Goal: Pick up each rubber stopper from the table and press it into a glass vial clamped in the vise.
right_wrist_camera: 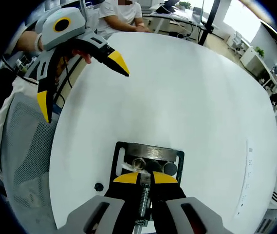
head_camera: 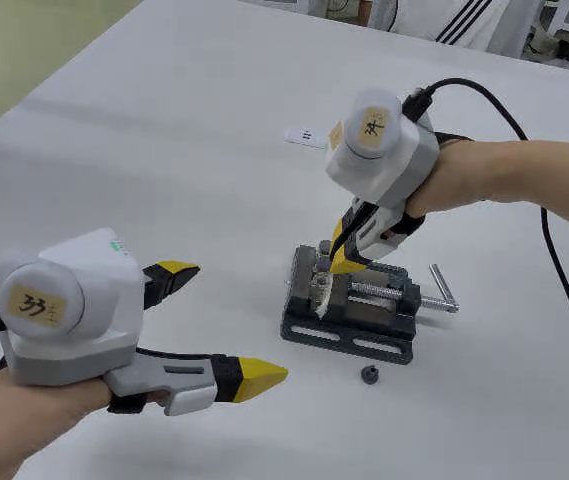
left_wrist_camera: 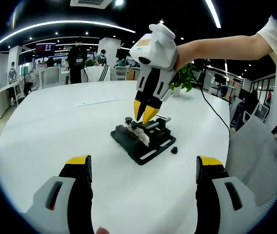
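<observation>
A dark vise [head_camera: 349, 335] stands on the white table, with glass vials [head_camera: 321, 285] clamped between its jaws. My right gripper [head_camera: 341, 262] hangs just above the vials, its yellow tips together, and I see nothing between them. In the right gripper view the gripper [right_wrist_camera: 145, 178] sits over the vise [right_wrist_camera: 121, 156], beside an uncapped vial [right_wrist_camera: 139, 163] and one with a dark stopper [right_wrist_camera: 170, 168]. A loose rubber stopper [head_camera: 369, 375] lies on the table in front of the vise. My left gripper [head_camera: 219, 320] is held wide open at the lower left, away from the vise.
The vise's screw handle [head_camera: 442, 288] sticks out to the right. A black cable [head_camera: 554, 260] runs from the right gripper across the table. A small paper label [head_camera: 304, 137] lies behind the vise. People sit at desks [left_wrist_camera: 80, 58] beyond the table.
</observation>
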